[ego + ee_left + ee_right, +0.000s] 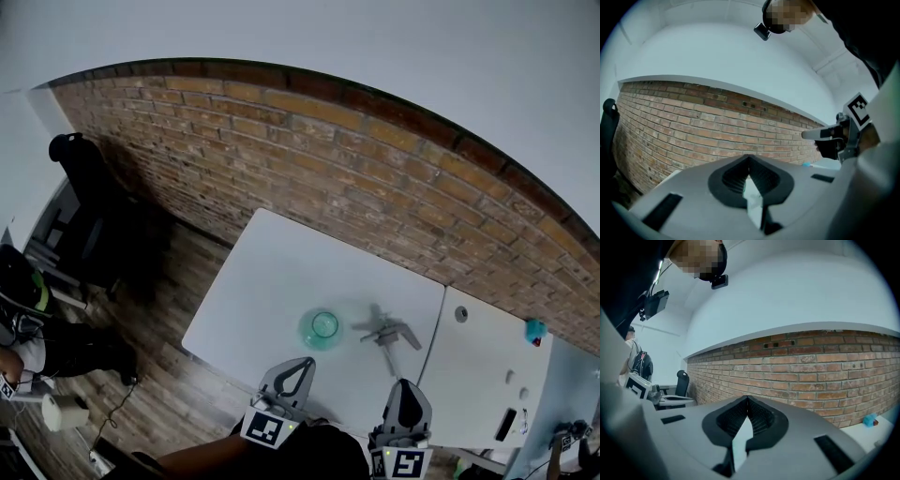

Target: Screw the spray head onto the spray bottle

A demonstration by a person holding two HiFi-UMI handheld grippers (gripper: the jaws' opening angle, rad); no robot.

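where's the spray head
In the head view the spray head lies on the white table, just right of the teal spray bottle and ahead of the right gripper.

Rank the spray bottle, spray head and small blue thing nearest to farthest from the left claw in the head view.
1. Spray bottle, just ahead of the left claw.
2. Spray head, right of the bottle.
3. Blue thing, far off to the right.

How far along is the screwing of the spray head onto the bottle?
Nothing looks done: the spray head lies on the table beside the bottle, apart from it. Nothing is in hand: the left gripper and right gripper are shut, empty. Left: grasping, fitting, screwing.
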